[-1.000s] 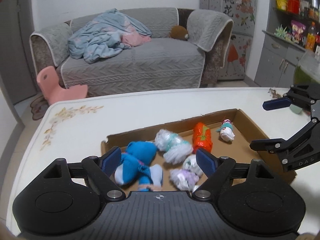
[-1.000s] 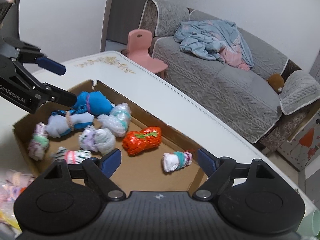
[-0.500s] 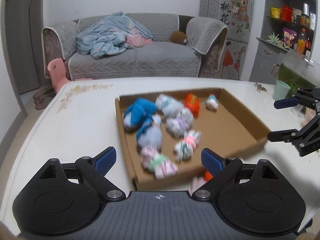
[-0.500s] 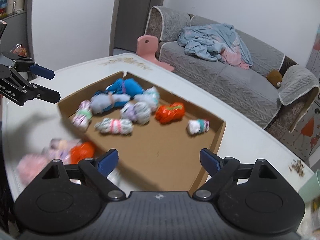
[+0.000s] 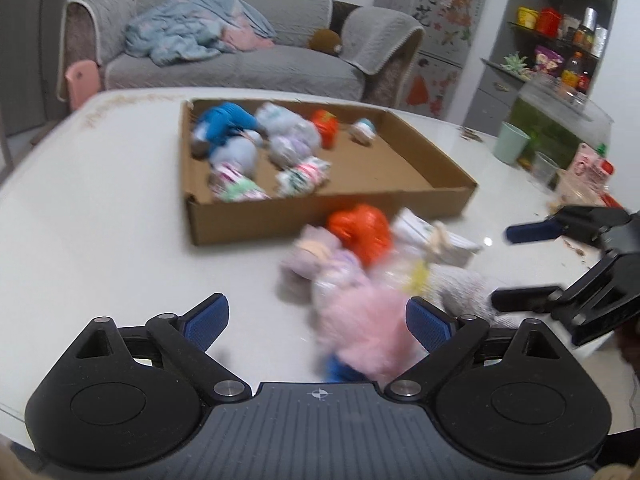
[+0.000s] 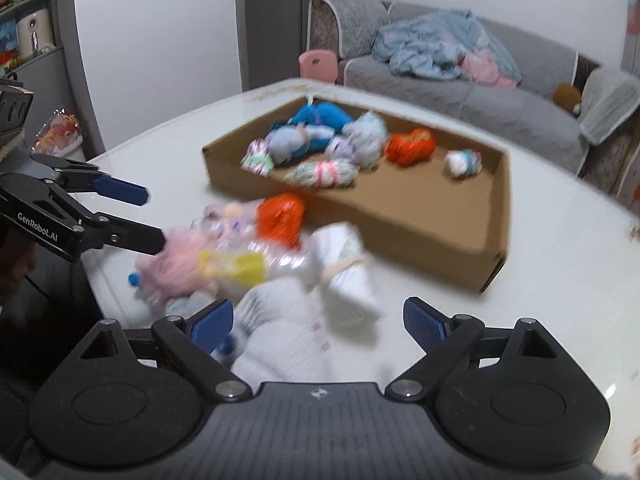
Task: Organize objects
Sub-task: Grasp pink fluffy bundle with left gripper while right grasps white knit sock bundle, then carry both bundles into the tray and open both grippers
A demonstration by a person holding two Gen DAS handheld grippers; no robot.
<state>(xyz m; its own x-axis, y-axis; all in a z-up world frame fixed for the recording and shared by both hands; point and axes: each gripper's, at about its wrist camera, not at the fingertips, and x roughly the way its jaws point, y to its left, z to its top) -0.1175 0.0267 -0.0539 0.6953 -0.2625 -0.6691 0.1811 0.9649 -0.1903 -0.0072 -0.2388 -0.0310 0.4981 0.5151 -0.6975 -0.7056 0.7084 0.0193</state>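
A shallow cardboard tray on the white table holds several rolled sock bundles, among them a blue one and an orange one. In front of the tray lies a loose, blurred pile: an orange roll, a pink fluffy roll, a white roll and a pale grey roll. My left gripper hovers over the pink roll, jaws opening, pads pressing on nothing. My right gripper hangs over the grey roll, jaws also opening and clear of it.
A green cup, a clear glass and snack packets stand at the table's right side. Beyond the table are a grey sofa with a blue blanket and a pink chair. Shelves line the left wall.
Both grippers have drawn back from over the tray towards the near side of the table and sunk a little. Their jaws have widened. The loose pile has come into view beneath them.
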